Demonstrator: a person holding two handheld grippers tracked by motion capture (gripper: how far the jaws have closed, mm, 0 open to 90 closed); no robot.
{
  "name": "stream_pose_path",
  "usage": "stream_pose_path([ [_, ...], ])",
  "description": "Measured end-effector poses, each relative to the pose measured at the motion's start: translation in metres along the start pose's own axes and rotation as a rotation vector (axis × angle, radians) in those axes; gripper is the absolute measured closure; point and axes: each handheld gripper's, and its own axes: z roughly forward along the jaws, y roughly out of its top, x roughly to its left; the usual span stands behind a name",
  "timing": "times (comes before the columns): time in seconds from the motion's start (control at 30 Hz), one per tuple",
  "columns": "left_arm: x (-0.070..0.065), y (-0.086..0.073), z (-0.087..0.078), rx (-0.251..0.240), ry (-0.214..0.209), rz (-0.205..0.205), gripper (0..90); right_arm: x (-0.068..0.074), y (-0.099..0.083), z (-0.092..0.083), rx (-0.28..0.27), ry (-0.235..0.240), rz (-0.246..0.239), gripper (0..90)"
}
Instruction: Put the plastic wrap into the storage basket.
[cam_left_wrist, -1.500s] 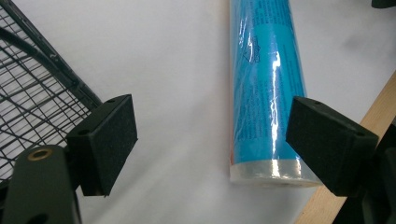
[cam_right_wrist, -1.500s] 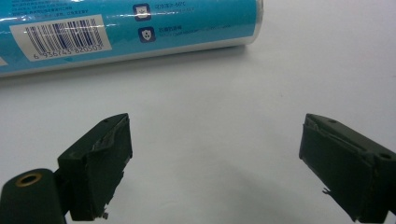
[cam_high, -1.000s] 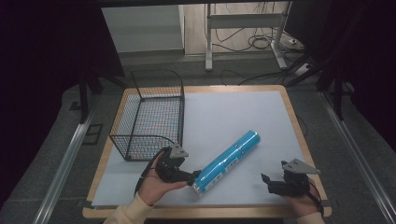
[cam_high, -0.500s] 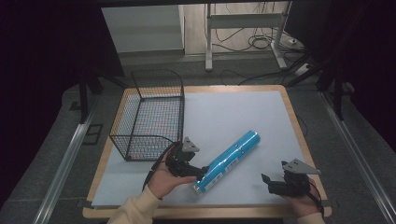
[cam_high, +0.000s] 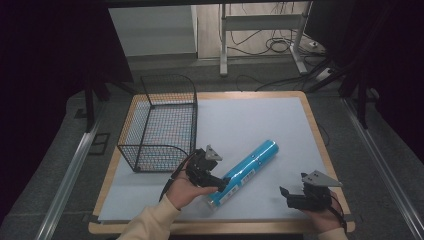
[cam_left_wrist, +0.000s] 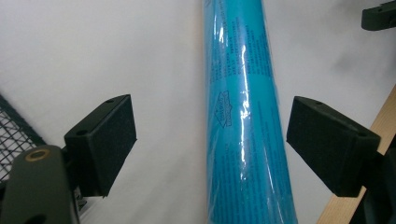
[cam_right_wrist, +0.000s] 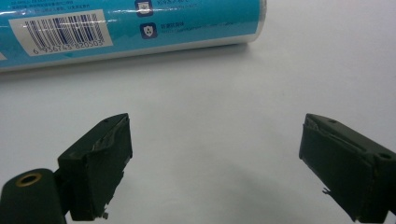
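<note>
In the high view a blue tube (cam_high: 243, 172) lies flat on the pale sheet of the table (cam_high: 260, 120), a little below and right of the frame's centre. Its long axis runs on a diagonal, from a near end at lower centre up to a far end toward the upper right. The left gripper (cam_high: 220, 184) sits at the tube's lower end. In the left gripper view the tube (cam_left_wrist: 243, 116) runs straight up the frame between the jaws, which stand wide with a clear gap on each side, pressing nothing; they have just been opening. The right gripper (cam_high: 286, 196) rests at lower right, well apart from the tube, jaws spread wide and holding nothing. A black wire basket (cam_high: 162, 127) stands at centre left, with nothing visible inside it.
</note>
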Motion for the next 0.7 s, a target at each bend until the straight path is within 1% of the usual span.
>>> stream_pose_path([
  [0.07, -0.001, 0.002, 0.002, 0.002, -0.010, -0.003, 15.1, 0.000, 0.000, 0.000, -0.002, -0.003, -0.003, 10.0],
  [0.1, -0.001, 0.003, 0.002, 0.006, -0.014, 0.005, 15.0, 0.000, 0.000, 0.000, -0.003, -0.003, -0.004, 10.0],
  [0.23, -0.003, 0.006, 0.005, 0.006, -0.012, 0.006, 14.8, 0.000, 0.000, 0.000, -0.001, -0.005, -0.003, 10.0],
  [0.27, -0.004, 0.008, 0.006, 0.013, -0.012, 0.014, 14.8, 0.000, 0.000, 0.000, -0.001, -0.004, -0.003, 10.0],
  [0.53, -0.009, 0.013, 0.010, 0.026, -0.015, 0.019, 14.8, 0.000, 0.000, 0.000, 0.001, -0.005, -0.004, 10.0],
  [0.57, -0.010, 0.015, 0.012, 0.034, -0.016, 0.029, 14.7, 0.000, 0.000, 0.000, 0.001, -0.005, -0.004, 10.0],
  [0.67, -0.012, 0.017, 0.015, 0.037, -0.017, 0.025, 14.7, 0.000, 0.000, 0.001, 0.004, -0.005, -0.005, 10.0],
  [0.7, -0.012, 0.019, 0.017, 0.043, -0.018, 0.033, 14.6, 0.000, -0.001, 0.001, 0.005, -0.005, -0.004, 10.0],
])
